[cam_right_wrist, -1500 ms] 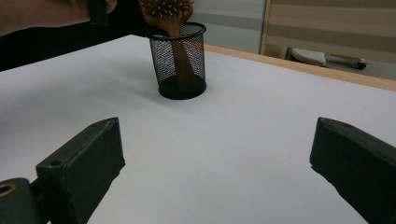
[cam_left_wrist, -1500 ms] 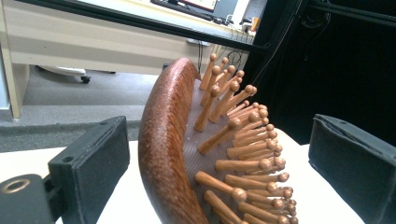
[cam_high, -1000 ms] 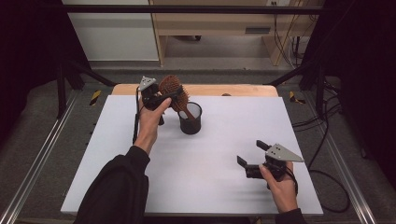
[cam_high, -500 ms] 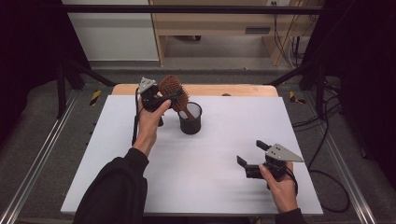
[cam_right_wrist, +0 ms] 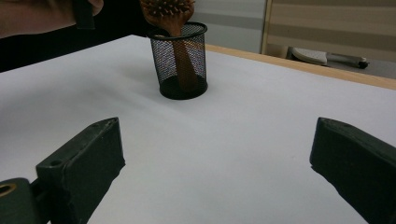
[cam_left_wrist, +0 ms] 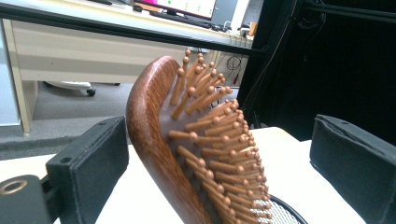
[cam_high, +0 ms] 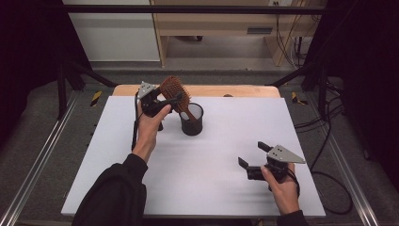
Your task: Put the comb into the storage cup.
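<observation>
A wooden hairbrush (cam_high: pixel 175 89) stands tilted in a black mesh cup (cam_high: pixel 192 120) at the back middle of the white table, handle down inside the cup (cam_right_wrist: pixel 182 60). My left gripper (cam_high: pixel 168 107) is raised beside the cup. It is open, its jaws wide on either side of the brush head (cam_left_wrist: pixel 196 154) and not pressing on it. My right gripper (cam_high: pixel 253 154) rests low near the front right of the table. It is open with nothing between its jaws (cam_right_wrist: pixel 219 154), facing the cup.
The white table top (cam_high: pixel 211 188) lies on a wooden board whose edge (cam_high: pixel 235 90) shows at the back. Metal rails run along both sides. A desk and cables stand beyond the far edge.
</observation>
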`<state>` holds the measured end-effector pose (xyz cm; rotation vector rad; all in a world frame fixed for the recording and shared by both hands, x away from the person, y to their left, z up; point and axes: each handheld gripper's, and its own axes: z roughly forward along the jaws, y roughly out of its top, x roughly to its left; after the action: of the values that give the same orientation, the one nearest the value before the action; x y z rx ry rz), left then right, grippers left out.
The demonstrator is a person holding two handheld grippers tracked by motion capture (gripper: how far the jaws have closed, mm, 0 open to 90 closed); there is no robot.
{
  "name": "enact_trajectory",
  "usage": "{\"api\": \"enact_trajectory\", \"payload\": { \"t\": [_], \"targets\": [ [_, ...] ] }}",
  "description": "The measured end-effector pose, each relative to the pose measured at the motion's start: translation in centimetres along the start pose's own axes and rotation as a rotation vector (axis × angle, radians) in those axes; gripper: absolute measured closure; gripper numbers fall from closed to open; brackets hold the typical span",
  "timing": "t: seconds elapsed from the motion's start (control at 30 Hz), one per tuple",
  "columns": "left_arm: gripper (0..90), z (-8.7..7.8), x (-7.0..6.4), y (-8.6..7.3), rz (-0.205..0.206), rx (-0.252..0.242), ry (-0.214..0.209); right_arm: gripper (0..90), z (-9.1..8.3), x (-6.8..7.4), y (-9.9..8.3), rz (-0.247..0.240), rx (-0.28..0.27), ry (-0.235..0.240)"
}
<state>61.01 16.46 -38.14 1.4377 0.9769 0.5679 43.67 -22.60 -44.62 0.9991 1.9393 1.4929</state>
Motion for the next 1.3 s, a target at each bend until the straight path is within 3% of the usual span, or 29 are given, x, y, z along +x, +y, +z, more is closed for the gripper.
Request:
{"api": "enact_trajectory", "payload": {
  "t": [0.57,0.83,1.03,1.3],
  "targets": [
    [4.2,-0.7,-0.4,-0.2,0.007,-0.007,-0.003,3.0,0.1,-0.1,0.0,0.009,0.003,0.004],
    [4.1,-2.0,-0.3,-0.6,0.009,-0.011,-0.003,3.0,0.2,0.1,0.1,0.002,0.004,0.002],
    [4.1,-3.3,-0.1,-0.8,0.044,-0.010,0.007,3.0,0.3,0.1,0.0,0.000,0.009,0.000],
    [3.7,-4.5,-0.1,-1.1,0.056,-0.012,0.022,3.0,0.3,0.1,0.0,0.003,0.011,-0.001]
  ]
}}
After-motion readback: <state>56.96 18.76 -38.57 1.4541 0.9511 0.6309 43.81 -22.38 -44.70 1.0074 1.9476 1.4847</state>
